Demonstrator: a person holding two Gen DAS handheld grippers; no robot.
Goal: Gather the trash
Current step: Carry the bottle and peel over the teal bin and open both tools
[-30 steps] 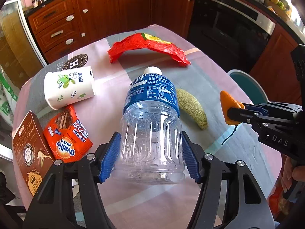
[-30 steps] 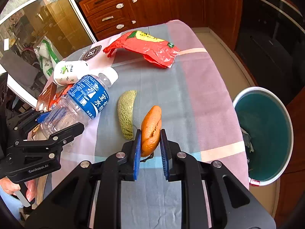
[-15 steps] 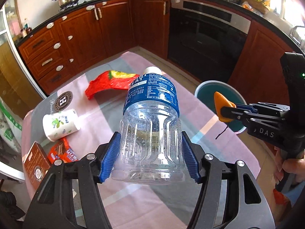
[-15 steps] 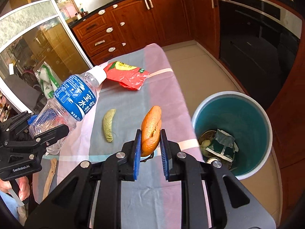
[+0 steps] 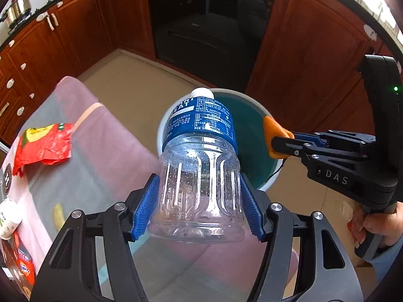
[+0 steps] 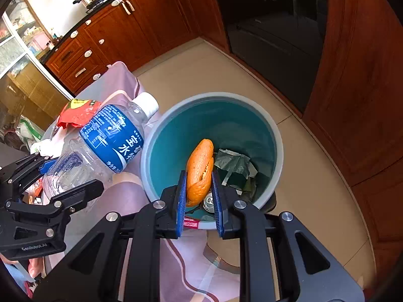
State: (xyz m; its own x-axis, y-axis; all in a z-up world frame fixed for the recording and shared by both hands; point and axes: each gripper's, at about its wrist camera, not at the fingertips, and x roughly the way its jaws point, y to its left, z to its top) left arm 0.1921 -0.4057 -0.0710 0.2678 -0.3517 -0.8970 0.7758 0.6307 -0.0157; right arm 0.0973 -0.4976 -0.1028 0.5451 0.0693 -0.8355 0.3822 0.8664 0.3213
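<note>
Clear plastic bottle with blue label and white cap (image 5: 200, 166) is clamped at its ribbed lower body between the blue pads of my left gripper (image 5: 199, 201), cap end tilted away from me toward the round bin with the teal inside and pale rim (image 6: 151, 136). In the right wrist view the bottle's cap sits just beside the bin's rim, over the table edge. My right gripper (image 6: 199, 196) is closed tight on the orange peel, a curled strip with a split down its face (image 6: 200, 168); the peel hangs over the bin's mouth. Inside the bin: crumpled dark green-grey wrapping (image 6: 236, 166) and a metal can top (image 6: 209, 202), partly hidden behind my fingers. Bin stands on the beige tiled floor (image 6: 289, 226) right against the table with the pink and grey striped cloth (image 5: 105, 151). On the cloth: crumpled red snack bag with a yellow patch (image 5: 41, 143), a small yellowish-green rind piece (image 5: 58, 215) seen blurred, a white paper cup on its side (image 5: 7, 217) at the left edge, and an orange packet (image 5: 24, 268) partly cut off. My hand (image 5: 377, 226) grips the right tool's handle. Dark wood cabinets (image 5: 307, 50) and a black oven front (image 5: 201, 30) beyond.
</note>
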